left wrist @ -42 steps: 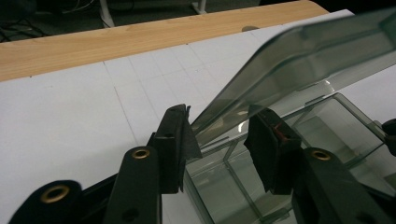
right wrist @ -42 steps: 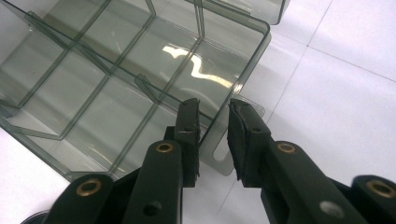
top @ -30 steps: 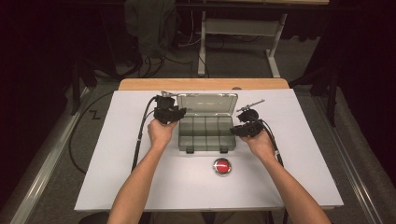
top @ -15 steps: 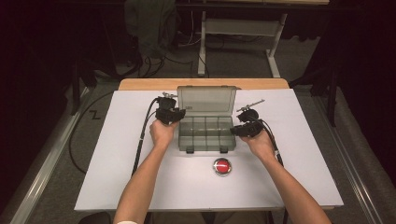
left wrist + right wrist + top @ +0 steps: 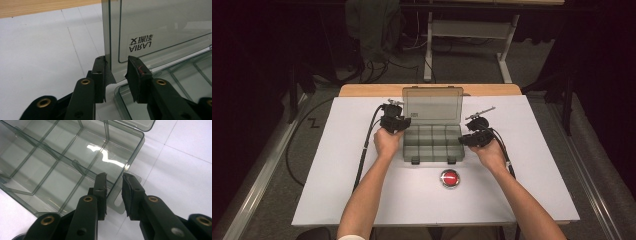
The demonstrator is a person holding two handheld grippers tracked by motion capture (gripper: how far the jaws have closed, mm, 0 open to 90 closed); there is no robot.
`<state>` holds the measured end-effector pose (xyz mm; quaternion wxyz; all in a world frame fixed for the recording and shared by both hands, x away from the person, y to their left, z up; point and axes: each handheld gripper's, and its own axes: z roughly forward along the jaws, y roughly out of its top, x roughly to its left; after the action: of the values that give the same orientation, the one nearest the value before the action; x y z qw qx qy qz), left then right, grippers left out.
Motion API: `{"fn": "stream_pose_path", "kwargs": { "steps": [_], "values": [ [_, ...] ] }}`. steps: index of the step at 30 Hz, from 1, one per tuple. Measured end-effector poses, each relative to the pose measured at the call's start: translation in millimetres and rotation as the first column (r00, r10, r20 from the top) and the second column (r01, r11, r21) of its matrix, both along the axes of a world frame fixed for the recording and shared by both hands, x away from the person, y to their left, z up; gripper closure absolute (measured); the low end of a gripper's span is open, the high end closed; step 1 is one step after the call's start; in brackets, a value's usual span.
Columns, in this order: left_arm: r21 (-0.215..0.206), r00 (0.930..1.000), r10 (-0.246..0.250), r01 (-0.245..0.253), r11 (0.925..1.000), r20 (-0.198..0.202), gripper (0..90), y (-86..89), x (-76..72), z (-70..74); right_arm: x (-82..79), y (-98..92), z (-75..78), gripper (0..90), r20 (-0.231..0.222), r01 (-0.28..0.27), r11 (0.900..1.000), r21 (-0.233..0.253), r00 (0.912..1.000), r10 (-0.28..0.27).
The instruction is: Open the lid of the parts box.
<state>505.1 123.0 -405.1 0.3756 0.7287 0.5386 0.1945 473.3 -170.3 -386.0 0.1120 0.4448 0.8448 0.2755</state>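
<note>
Clear smoky plastic organiser box (image 5: 433, 141) sits mid-desk (image 5: 337, 165), towards the far edge, w/ its lid (image 5: 432, 105) standing upright at the back. Box compartments look bare in both tool views.

Left tool (image 5: 401, 123) is at the box's left rear corner, held in the person's left hand (image 5: 387, 142). In the left gripper view, left tool (image 5: 116, 72) has its jaws apart, straddling the lid's (image 5: 160, 30) lower corner edge: one jaw outside on the desk side, the other inside over the tray (image 5: 175, 95). Gap shows between the inner jaw and the lid pane, so not clenched; the outer jaw seems right against the lid edge, can't tell if actually touching. Mirrored label print is visible thru the lid.

Right tool (image 5: 464, 140) is at the box's right side, in the right hand (image 5: 492, 155). In the right gripper view, right tool (image 5: 114, 192) is also parted, jaws either side of the tray's side wall w/ the hanging tab (image 5: 122, 206) between them, nothing pinched.

Red round button (image 5: 449, 178) lies on the desk just in front of the box, near the person, apart from both hands.
</note>
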Motion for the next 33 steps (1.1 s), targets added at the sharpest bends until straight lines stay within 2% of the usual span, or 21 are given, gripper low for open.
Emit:
{"fn": "stream_pose_path", "kwargs": {
  "steps": [17,33],
  "values": [
    [0.022,0.9997,-0.014,0.014,0.9997,0.018,62.2,-1.6,-2.9,1.8,-0.5,0.3,-0.1,76.2,0.000,0.007,1.000,0.000,1.0000,-0.007],
    [0.047,0.9983,-0.055,0.056,0.9974,-0.019,52.2,5.7,-12.9,12.8,-1.5,2.2,0.6,76.5,0.003,0.013,1.000,-0.012,0.9999,-0.012]
  ]
}}
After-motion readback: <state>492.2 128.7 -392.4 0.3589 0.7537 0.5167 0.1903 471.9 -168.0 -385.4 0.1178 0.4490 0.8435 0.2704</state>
